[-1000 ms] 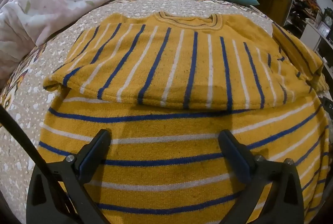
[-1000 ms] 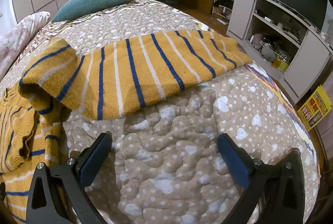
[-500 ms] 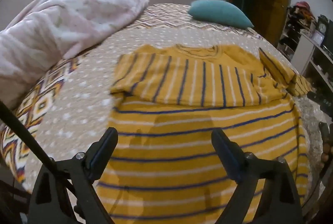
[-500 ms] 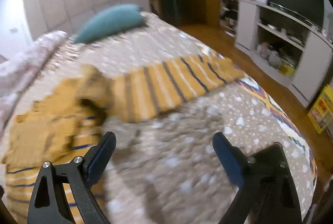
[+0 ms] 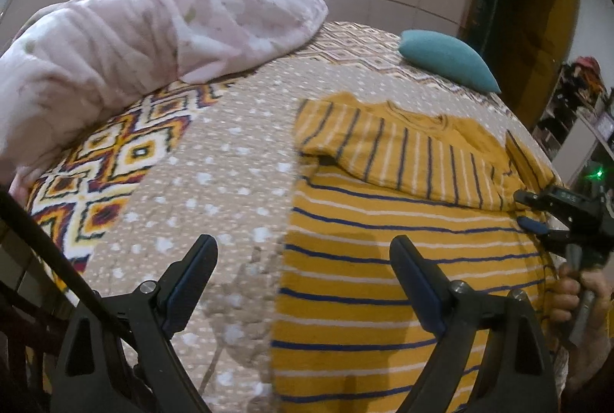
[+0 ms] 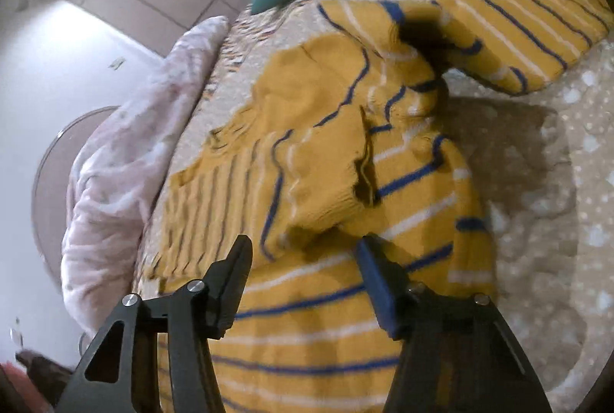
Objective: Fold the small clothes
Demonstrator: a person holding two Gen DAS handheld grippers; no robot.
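- On the quilted bedspread (image 5: pixel 230 160) lies the yellow striped sweater (image 5: pixel 383 259), one sleeve (image 5: pixel 403 160) already folded across the chest, the other sleeve (image 6: pixel 529 25) stretched out sideways on the cover
- Left gripper (image 5: pixel 303 282) hangs wide open and empty above the sweater's edge, nothing between its jaws
- Right gripper (image 6: pixel 303 282) is closing over bunched knit at the shoulder (image 6: pixel 334 160); cloth sits between the jaws, but whether the pads press it yet I cannot tell
- The step in hand looks like bringing in that outstretched sleeve
- To do it well, pinch only the top layer near the shoulder seam, lift slightly, and carry the sleeve flat across so the stripes line up
- Avoid dragging the body out of square
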